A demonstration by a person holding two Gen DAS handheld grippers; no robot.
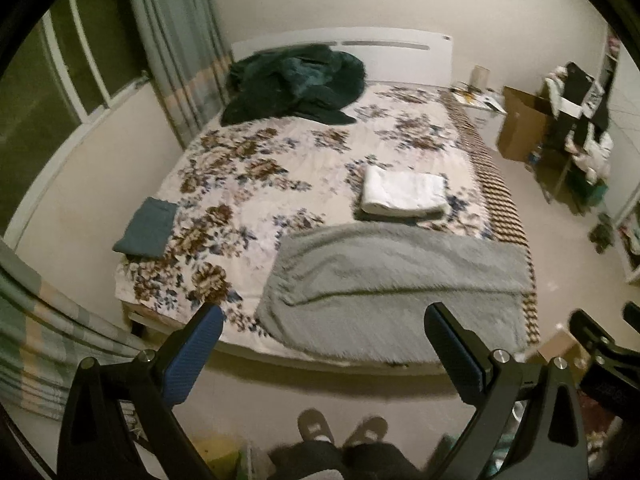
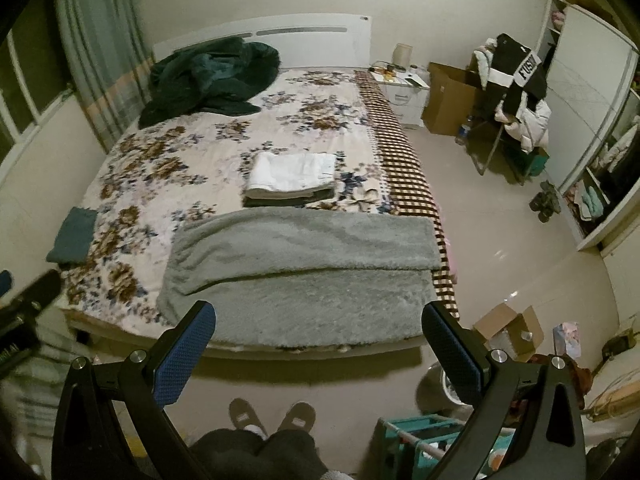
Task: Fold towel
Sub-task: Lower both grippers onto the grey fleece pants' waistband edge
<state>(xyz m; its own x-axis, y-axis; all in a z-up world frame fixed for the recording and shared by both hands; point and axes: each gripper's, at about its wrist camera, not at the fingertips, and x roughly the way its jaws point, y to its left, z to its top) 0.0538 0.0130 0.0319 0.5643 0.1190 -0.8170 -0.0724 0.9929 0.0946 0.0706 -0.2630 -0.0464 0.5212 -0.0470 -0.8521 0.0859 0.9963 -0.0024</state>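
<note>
Nearby — folded stack behind towel

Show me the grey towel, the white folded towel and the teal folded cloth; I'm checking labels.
grey towel [image 2: 304,276]: right wrist view, middle of its folded-over top layer.
white folded towel [image 2: 294,172]: right wrist view, top face.
teal folded cloth [image 1: 146,227]: left wrist view, centre.

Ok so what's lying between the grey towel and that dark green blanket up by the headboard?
A folded white towel stacked on a darker folded cloth, sitting on the floral bedspread just beyond the grey towel, short of the green blanket. The right wrist view shows it best.
</note>
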